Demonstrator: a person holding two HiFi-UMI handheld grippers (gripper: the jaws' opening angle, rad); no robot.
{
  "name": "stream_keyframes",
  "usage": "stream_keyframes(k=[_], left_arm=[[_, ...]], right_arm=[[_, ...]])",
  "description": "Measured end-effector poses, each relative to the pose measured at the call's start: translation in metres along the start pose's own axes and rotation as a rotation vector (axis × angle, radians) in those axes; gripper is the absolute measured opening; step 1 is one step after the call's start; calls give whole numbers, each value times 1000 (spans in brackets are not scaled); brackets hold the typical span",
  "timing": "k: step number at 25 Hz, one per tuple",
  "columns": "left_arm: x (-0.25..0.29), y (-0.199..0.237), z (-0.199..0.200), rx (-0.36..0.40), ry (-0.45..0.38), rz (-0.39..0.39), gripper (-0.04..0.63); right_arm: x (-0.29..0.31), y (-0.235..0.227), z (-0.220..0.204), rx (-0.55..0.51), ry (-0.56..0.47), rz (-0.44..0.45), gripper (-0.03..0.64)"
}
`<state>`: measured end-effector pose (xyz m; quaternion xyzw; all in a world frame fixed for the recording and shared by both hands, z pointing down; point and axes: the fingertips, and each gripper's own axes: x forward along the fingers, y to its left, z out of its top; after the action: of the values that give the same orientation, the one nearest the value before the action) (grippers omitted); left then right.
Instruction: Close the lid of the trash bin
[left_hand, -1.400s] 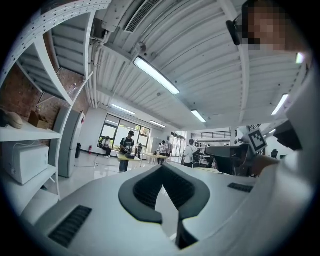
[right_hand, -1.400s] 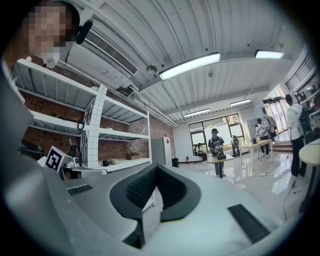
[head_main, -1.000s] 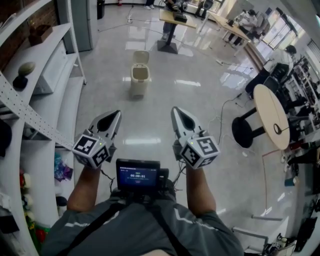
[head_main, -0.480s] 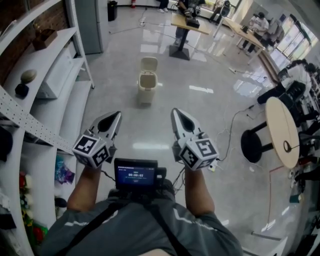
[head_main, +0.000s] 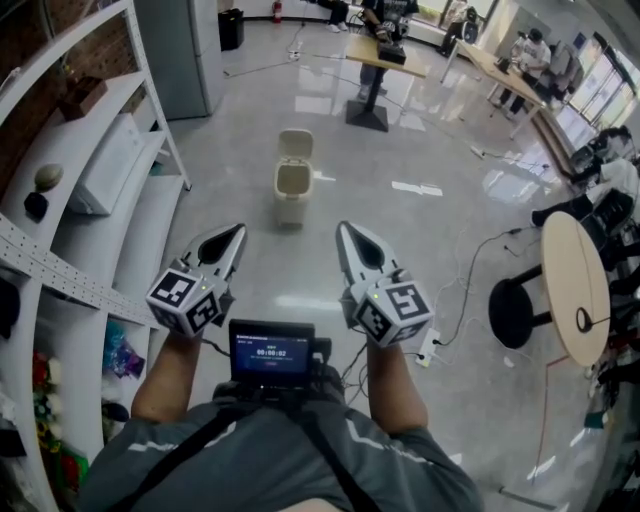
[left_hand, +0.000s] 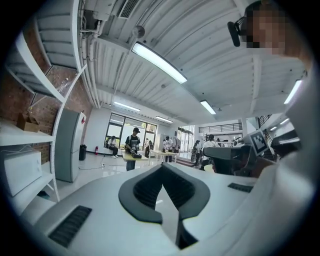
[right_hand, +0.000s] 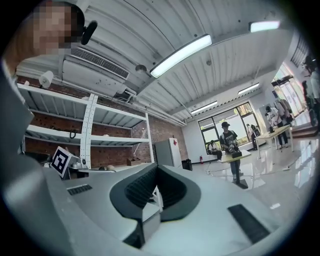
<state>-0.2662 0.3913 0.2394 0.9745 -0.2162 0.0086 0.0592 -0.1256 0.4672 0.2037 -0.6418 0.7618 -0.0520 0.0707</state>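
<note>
In the head view a small beige trash bin (head_main: 290, 190) stands on the glossy floor well ahead of me, its lid (head_main: 296, 143) tipped up and back. Both grippers are held at chest height, far short of the bin and pointing toward it. My left gripper (head_main: 229, 240) is shut with nothing in it, and so is my right gripper (head_main: 349, 238). The left gripper view shows the left gripper (left_hand: 162, 172) with its black pads closed together, aimed at the room and ceiling. In the right gripper view the right gripper (right_hand: 155, 175) looks the same. Neither gripper view shows the bin.
White shelving (head_main: 95, 170) runs along the left. A grey cabinet (head_main: 185, 45) stands at the back left. A round table (head_main: 575, 285) and black stool (head_main: 515, 310) are at the right, with a power strip and cables (head_main: 430, 345) on the floor. People stand at desks (head_main: 385, 55) at the back.
The view has shifted forward: the bin sits lower and a little nearer in the head view. Both grippers keep the same shut pose before my chest.
</note>
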Motion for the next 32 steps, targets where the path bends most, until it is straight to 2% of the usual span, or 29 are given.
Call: stream_keyframes(k=[9,18,23,28,32], left_arm=[[37,2,-1,7,29,15,3],[77,11,-3,-3,37,-44,3],[100,41,-1,-16,22,-67,3],[124,74,13,21,2,-116,3],[141,109,18,-1,1,-105,3]], right_arm=[[14,-36,6,18,-39,23,1],[31,-59,5,11,-28,-19,2],[63,-70,8,-17,-17,-40,2],[109,-79,14,-65,-24,-26,1],[144,-84,15,-68,-24,-25,2]])
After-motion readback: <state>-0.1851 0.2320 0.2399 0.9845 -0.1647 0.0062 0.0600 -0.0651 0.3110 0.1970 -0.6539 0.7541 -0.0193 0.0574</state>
